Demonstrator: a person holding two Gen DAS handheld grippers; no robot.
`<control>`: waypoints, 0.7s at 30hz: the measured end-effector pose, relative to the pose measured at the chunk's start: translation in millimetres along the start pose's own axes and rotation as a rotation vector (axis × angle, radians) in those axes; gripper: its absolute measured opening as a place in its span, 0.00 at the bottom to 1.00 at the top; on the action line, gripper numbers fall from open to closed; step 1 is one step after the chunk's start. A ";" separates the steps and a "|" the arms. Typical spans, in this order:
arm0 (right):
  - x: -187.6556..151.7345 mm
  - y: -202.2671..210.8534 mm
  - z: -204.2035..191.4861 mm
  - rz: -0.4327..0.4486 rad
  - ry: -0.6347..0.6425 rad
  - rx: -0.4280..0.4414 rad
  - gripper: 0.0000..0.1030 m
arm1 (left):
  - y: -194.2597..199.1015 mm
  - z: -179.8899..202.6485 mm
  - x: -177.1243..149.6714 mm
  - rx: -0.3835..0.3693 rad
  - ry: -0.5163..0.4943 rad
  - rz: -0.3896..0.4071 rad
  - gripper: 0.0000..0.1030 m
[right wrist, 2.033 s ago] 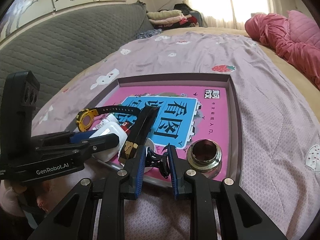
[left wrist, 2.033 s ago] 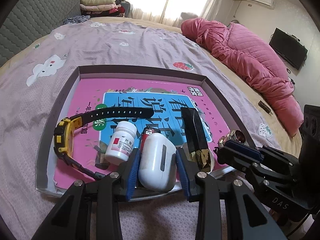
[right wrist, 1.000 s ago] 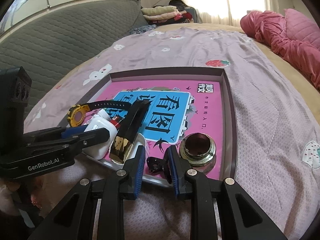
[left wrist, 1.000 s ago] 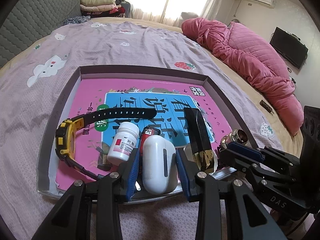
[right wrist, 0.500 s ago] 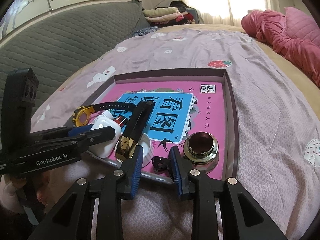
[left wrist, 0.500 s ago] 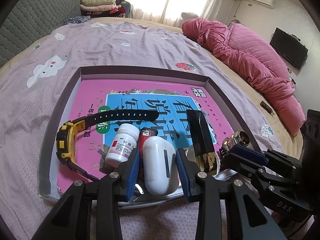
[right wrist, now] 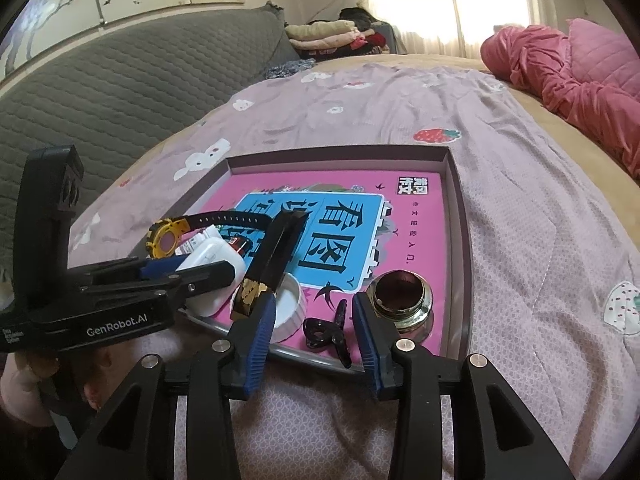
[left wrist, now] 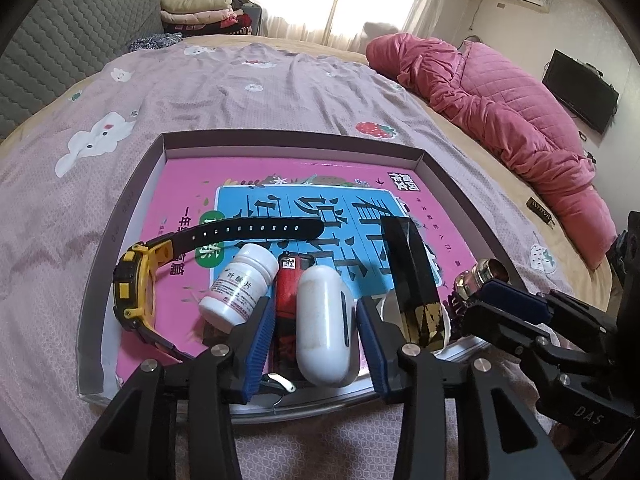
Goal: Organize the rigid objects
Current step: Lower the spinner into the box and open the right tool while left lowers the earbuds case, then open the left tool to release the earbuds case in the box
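Note:
A white earbud case (left wrist: 324, 320) lies in the grey tray (left wrist: 120, 216) between the pads of my left gripper (left wrist: 316, 340). Its jaws are opening and a gap shows beside the case. Left of the case are a red lighter (left wrist: 290, 280), a white pill bottle (left wrist: 240, 284) and a yellow-and-black watch (left wrist: 132, 284). In the right wrist view a small black clip (right wrist: 326, 330) rests on the pink book (right wrist: 416, 220) between the opening jaws of my right gripper (right wrist: 314, 334), untouched. A brass ring (right wrist: 400, 300) sits to its right.
A black box with a gold end (right wrist: 272, 264) leans over a white round lid (right wrist: 290, 308). The tray sits on a lilac bedsheet (left wrist: 240, 88). A pink quilt (left wrist: 500, 92) is heaped at the right and a grey padded headboard (right wrist: 120, 80) stands at the left.
Both pairs of jaws have spread wider. The white case has been let go and lies flat in the tray. The black clip has been let go and lies on the book.

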State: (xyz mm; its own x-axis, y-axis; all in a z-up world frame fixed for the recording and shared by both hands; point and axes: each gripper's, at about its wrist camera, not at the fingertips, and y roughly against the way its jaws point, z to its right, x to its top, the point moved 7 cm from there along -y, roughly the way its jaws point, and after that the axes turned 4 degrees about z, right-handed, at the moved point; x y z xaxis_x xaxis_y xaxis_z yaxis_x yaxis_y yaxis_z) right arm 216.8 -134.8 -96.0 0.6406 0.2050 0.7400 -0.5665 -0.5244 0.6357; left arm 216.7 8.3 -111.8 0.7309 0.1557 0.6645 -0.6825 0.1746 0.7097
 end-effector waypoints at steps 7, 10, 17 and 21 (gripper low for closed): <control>1.0 1.5 -1.7 0.009 0.013 -0.002 0.46 | 0.0 -0.2 -1.2 0.003 -0.007 -0.001 0.42; 1.6 2.3 -2.1 0.014 0.013 -0.001 0.47 | -0.1 0.1 -1.9 0.006 -0.011 -0.002 0.42; 4.9 7.6 -4.2 0.035 0.021 -0.009 0.49 | 3.2 1.7 -1.1 -0.005 -0.005 0.004 0.42; 7.9 13.0 -5.8 0.057 0.025 -0.009 0.54 | 8.2 1.6 -0.1 -0.003 -0.010 0.018 0.42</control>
State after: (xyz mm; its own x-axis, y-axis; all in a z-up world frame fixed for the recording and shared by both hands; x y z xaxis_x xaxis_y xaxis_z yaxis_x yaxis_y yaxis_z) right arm 211.4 -135.2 -80.6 0.5939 0.1961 0.7803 -0.6064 -0.5283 0.5943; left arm 211.0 8.1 -105.6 0.7181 0.1494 0.6797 -0.6957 0.1748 0.6967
